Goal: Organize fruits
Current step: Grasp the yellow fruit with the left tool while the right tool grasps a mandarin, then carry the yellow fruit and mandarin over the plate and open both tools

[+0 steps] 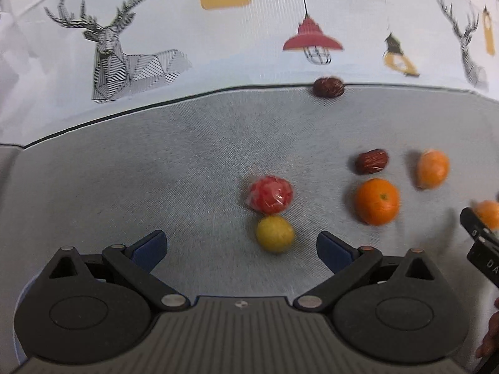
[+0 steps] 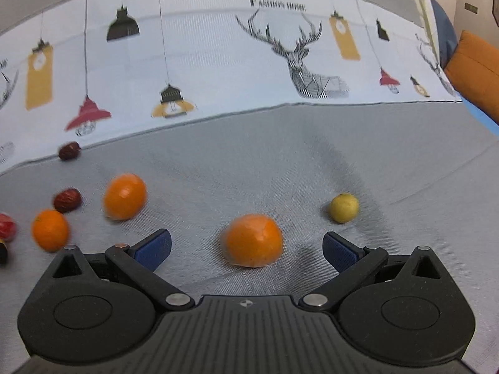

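Right wrist view: my right tongs (image 2: 246, 247) stand wide, an orange (image 2: 253, 240) on the grey cushion (image 2: 280, 162) between the pads, untouched. My left tongs (image 1: 241, 244) stand wide near a yellow fruit (image 1: 275, 233). Risk: round fruit rolls from an off-centre squeeze.

Grey cushion (image 2: 312, 155): bare across centre and upper right of right wrist frame; obstacles: wrapped orange (image 2: 253, 240) lower centre, yellow fruit (image 2: 343, 208) right, fruit cluster (image 2: 93, 205) left.
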`<act>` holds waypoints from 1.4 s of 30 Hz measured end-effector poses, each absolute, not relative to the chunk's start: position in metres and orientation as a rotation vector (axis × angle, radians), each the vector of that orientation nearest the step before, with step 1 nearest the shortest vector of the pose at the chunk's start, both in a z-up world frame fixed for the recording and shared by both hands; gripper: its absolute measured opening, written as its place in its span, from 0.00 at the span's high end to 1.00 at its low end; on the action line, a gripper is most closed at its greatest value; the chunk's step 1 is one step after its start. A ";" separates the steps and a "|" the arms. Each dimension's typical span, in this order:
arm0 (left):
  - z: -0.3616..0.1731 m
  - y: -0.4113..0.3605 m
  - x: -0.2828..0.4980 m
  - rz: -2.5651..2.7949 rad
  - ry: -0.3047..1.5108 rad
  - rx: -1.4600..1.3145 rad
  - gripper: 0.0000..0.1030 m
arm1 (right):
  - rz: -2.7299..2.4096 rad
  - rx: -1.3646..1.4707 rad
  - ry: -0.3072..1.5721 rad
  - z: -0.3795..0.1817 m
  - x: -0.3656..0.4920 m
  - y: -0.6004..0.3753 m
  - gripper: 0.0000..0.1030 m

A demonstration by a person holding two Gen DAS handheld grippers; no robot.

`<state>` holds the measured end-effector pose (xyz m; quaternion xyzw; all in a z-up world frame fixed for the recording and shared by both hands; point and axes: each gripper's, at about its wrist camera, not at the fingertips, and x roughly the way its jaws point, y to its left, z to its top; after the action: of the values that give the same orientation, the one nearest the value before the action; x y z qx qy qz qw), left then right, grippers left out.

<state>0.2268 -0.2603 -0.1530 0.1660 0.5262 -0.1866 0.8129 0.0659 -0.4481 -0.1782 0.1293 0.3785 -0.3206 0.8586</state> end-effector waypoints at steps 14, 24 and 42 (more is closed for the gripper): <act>-0.119 -0.245 0.203 -0.453 1.132 0.306 0.73 | -0.558 0.289 0.683 -0.150 0.044 -0.432 0.62; -0.050 -0.180 0.127 -0.473 1.069 0.292 0.73 | -0.326 0.266 0.688 -0.082 -0.023 -0.345 0.62; 0.006 -0.002 0.026 -0.279 1.051 0.193 0.73 | 0.046 0.289 0.695 -0.002 -0.075 -0.186 0.62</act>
<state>0.0258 -0.0020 0.0059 0.0915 0.4991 -0.1327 0.8514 -0.0750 -0.1861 -0.0019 0.1413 0.3393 0.0226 0.9297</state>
